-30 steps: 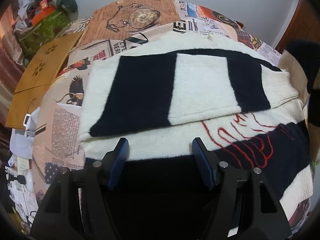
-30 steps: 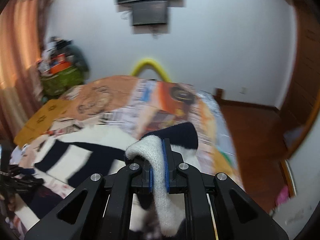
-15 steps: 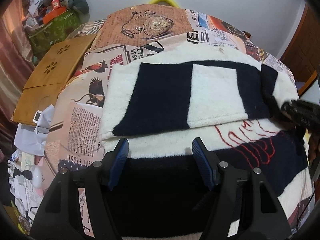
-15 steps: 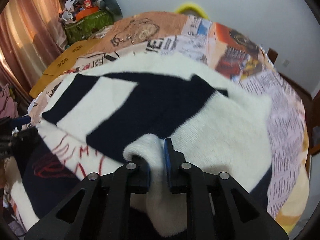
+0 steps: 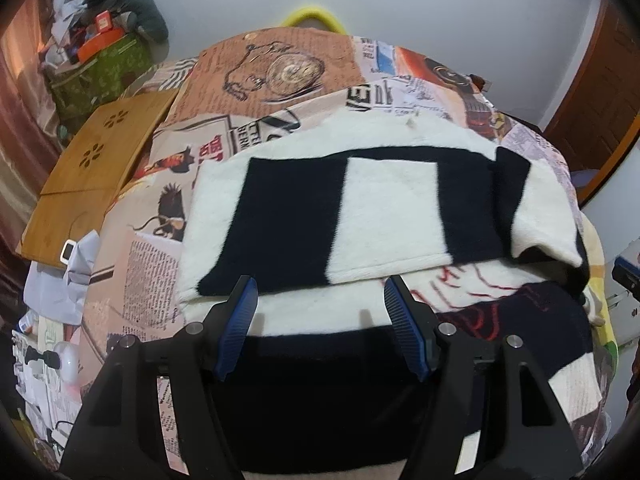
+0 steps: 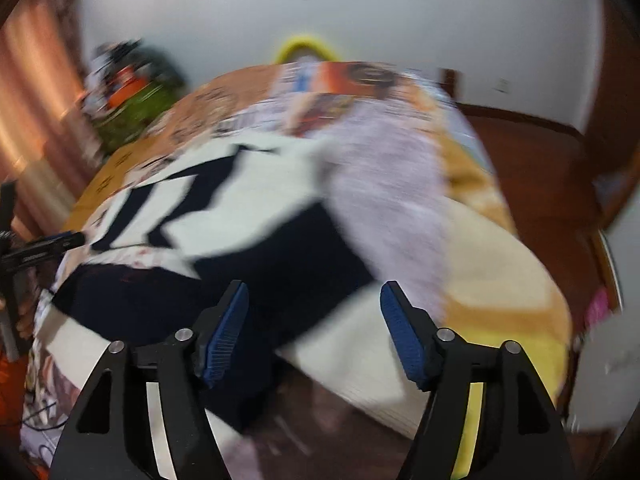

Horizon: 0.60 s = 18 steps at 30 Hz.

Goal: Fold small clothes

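- Sweater (image 5: 360, 216), cream with navy blocks and red stitching, lies on the bed (image 5: 280, 64), both sleeves folded across its body.
- Left gripper (image 5: 320, 312) hovers over the near hem, jaws spread, nothing between them.
- Right gripper (image 6: 312, 320) has just been opening; its jaws stand apart and empty above the sweater's edge, in a blurred view.
- Wooden board (image 5: 96, 160) lies beside the bed.

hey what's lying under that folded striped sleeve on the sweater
The sleeve lies across the sweater's body: cream knit with red stitching peeking out below. The rest of that lettering is covered.
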{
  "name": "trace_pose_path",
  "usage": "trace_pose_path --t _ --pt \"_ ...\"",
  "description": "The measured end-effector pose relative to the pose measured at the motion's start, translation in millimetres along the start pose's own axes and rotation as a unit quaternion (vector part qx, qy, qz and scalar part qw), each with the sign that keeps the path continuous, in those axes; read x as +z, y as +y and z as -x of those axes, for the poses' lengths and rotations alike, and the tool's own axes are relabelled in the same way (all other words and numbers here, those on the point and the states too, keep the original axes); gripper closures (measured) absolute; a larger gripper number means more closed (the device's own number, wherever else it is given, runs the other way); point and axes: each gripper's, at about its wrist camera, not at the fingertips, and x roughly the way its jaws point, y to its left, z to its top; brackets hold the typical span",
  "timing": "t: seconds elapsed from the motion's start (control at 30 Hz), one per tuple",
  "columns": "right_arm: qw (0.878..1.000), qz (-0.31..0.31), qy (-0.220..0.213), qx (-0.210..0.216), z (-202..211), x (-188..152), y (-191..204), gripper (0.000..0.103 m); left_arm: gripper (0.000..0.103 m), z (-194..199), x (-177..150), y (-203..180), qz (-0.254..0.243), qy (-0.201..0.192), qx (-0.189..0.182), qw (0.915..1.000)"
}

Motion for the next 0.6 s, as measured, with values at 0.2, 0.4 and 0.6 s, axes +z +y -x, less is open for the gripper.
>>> trace_pose_path --t 0.2,0.4,0.6 --pt "0.991 -0.122 0.032 -0.033 -7.6 -33.7 -72.6 0.038 0.036 5.9 -0.3 -17.0 -0.012 -0.003 -0.009 0.9999" --pt "0.982 -0.18 0.055 -0.006 -30.7 -52.2 -92.5 0.044 0.036 10.1 -3.1 -26.0 -0.025 -0.004 -0.008 0.9997" --pt "0.984 -0.164 0.064 0.001 -37.0 -51.6 -83.1 0.08 0.036 10.7 -5.1 -25.0 -0.023 -0.004 -0.009 0.9997"
